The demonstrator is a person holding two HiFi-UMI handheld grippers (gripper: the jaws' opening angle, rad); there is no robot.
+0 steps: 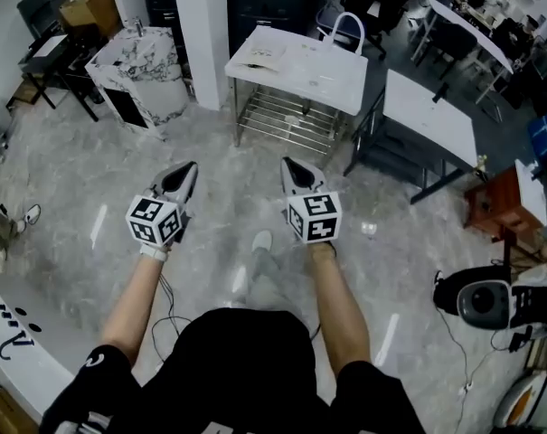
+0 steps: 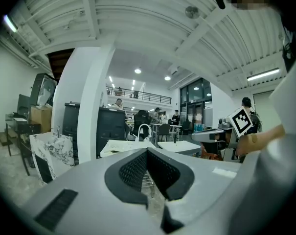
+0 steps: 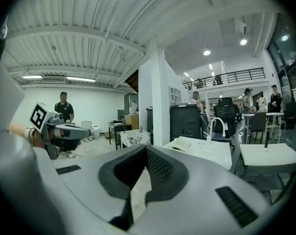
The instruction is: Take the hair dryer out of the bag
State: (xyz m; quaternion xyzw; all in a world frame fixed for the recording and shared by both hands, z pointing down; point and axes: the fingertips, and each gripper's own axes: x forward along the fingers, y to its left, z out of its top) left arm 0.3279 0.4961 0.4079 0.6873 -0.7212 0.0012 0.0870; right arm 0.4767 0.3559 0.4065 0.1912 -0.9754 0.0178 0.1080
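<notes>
Both the left gripper [image 1: 187, 170] and the right gripper [image 1: 291, 167] are pressed together, pinching nothing, side by side over bare floor [image 1: 101, 197]. The white tabletop [image 1: 323, 80] lies at 12 o'clock, well apart. A flat pale thing [image 1: 264, 57] rests on it. I cannot make out any bag or hair dryer. Open floor leads to its near edge.

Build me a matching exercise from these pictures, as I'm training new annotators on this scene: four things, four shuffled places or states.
1. left gripper
2. white table
3. marbled cabinet
4. brown stand

A. wire shelf underneath
B. near the head view's right edge
C. jaws shut, nothing between them
D. beside the white pillar

Pairs: 1-C, 2-A, 3-D, 4-B.
</notes>
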